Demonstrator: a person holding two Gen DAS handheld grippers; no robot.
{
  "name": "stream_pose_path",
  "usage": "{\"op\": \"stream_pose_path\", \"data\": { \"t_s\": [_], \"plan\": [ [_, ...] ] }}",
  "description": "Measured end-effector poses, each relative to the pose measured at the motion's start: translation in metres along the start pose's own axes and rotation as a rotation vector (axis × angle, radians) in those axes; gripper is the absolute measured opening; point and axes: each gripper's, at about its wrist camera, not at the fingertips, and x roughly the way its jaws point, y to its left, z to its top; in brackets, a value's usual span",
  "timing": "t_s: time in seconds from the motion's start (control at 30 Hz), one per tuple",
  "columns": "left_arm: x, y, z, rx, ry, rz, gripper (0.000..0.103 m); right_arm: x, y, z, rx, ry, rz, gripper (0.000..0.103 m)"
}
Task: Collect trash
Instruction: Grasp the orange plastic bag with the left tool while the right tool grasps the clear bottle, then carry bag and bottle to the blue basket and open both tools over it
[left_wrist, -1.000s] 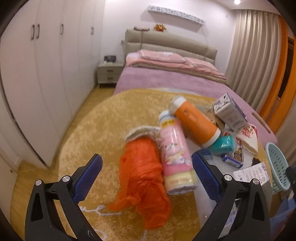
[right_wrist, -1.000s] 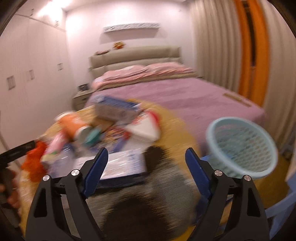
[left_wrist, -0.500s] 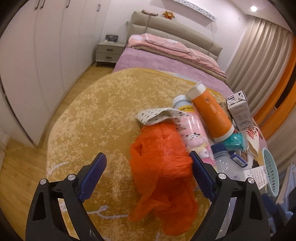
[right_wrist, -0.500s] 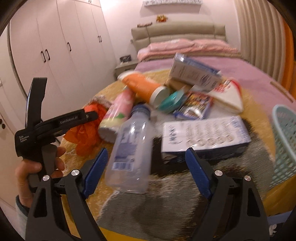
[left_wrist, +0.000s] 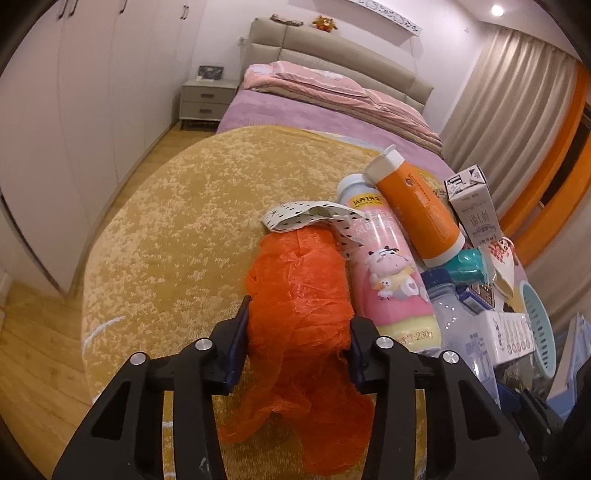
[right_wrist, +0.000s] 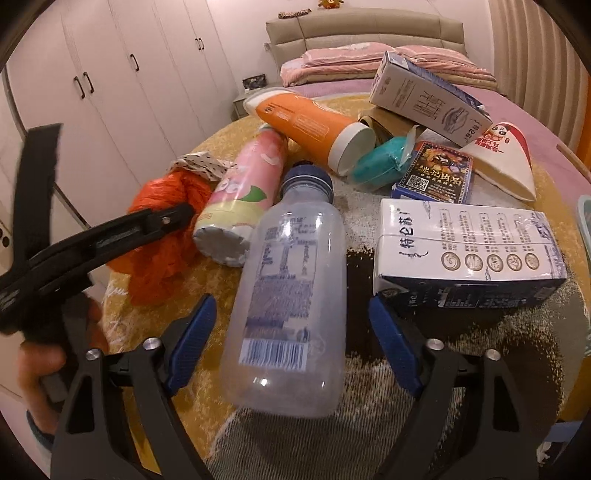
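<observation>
The left tool (left_wrist: 297, 334) has closed since half a second ago: its jaws, then spread wide around the orange bag (left_wrist: 299, 295), now pinch the crumpled plastic from both sides. In my judgement the bag is secured and the next step is to lift it and carry it to the basket (left_wrist: 537, 328), which sits at the far right edge of the surface (left_wrist: 177, 221), well apart from the bag.

The bag lies on the yellow surface; a dotted cloth (left_wrist: 306, 218) rests at its far end. Just right of the bag lies a pink bottle (left_wrist: 388, 273) with a cartoon cow and "230g" near its base. Right of that leans an orange bottle (left_wrist: 417, 214), its small print unreadable. Further right stands a grey carton (left_wrist: 474, 210) with Chinese characters I cannot make out.

The right tool (right_wrist: 291, 332) hangs open, its jaws on either side of the clear bottle (right_wrist: 291, 295) without touching it; the bottle carries a barcode and faded print. Right of the clear bottle lies a white carton (right_wrist: 465, 251) bearing large Chinese characters and a row of round icons.
</observation>
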Motion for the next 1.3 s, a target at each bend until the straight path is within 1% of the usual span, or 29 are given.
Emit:
{"op": "stream_pose_path", "data": {
  "t_s": [0.07,0.1,0.17,0.27,0.4,0.53,0.77,0.83,0.93,1.03,1.17,1.3],
  "plan": [
    [-0.003,-0.001,0.000,0.001,-0.002,-0.003,0.039,0.007,-0.002,0.003,0.002,0.016,0.008,0.056],
    [-0.005,-0.001,0.000,0.002,-0.006,-0.007,0.039,0.009,-0.005,0.005,0.015,0.019,0.014,0.054],
    [-0.014,-0.002,-0.001,0.008,-0.023,-0.018,0.037,0.008,-0.010,0.008,0.031,0.020,0.028,0.054],
    [-0.025,-0.005,0.000,0.018,-0.045,-0.033,0.036,0.000,-0.017,0.011,0.045,-0.004,0.039,0.053],
    [-0.045,-0.018,0.001,0.051,-0.084,-0.051,0.035,-0.018,-0.025,0.015,0.063,-0.045,0.054,0.052],
    [-0.063,-0.033,0.002,0.076,-0.118,-0.087,0.035,-0.038,-0.033,0.020,0.084,-0.077,0.069,0.052],
    [-0.079,-0.055,0.003,0.115,-0.156,-0.109,0.035,-0.068,-0.045,0.029,0.110,-0.149,0.106,0.052],
    [-0.082,-0.061,0.005,0.126,-0.165,-0.120,0.035,-0.077,-0.048,0.032,0.119,-0.176,0.102,0.052],
    [-0.086,-0.078,0.008,0.158,-0.178,-0.141,0.035,-0.095,-0.062,0.038,0.136,-0.237,0.082,0.052],
    [-0.083,-0.100,0.010,0.201,-0.180,-0.160,0.035,-0.113,-0.082,0.043,0.160,-0.290,0.044,0.052],
    [-0.071,-0.136,0.013,0.253,-0.166,-0.200,0.035,-0.135,-0.122,0.043,0.222,-0.344,-0.027,0.052],
    [-0.053,-0.183,0.011,0.319,-0.141,-0.266,0.035,-0.152,-0.170,0.037,0.308,-0.382,-0.099,0.052]
  ]
}}
